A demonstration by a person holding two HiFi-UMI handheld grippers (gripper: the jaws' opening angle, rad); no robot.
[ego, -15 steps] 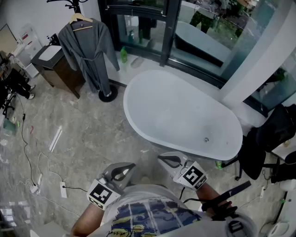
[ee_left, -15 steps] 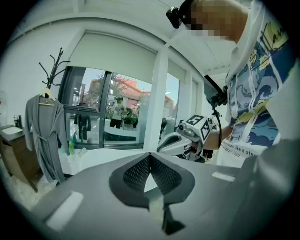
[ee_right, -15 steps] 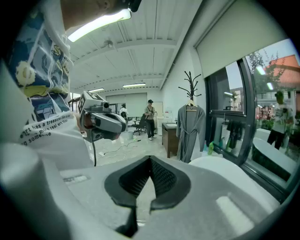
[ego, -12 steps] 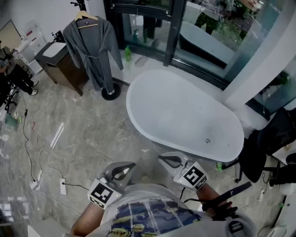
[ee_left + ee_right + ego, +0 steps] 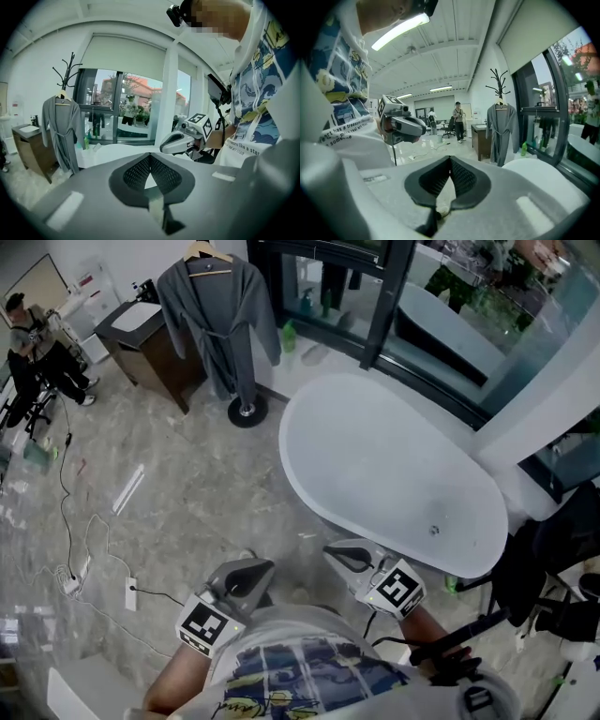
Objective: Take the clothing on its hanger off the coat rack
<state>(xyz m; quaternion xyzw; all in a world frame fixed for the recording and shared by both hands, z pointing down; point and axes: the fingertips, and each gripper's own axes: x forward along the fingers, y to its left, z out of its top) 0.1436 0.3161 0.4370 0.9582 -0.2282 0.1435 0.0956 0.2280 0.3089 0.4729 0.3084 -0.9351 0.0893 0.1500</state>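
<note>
A grey robe hangs on a wooden hanger from a black coat rack whose round base stands on the floor at the far left. The same robe shows at the left of the left gripper view, under the rack's branching top, and the robe shows right of centre in the right gripper view. My left gripper and right gripper are held close to my body, far from the robe. Both have their tips together with nothing between them.
A white bathtub lies between me and the glass wall. A dark wooden cabinet stands left of the rack. Cables and a power strip trail over the marble floor. A person sits at the far left; a black chair at right.
The head view has shifted, so the robe, rack and tub now sit further right and higher in the frame. Both grippers stay near my body, still closed.
</note>
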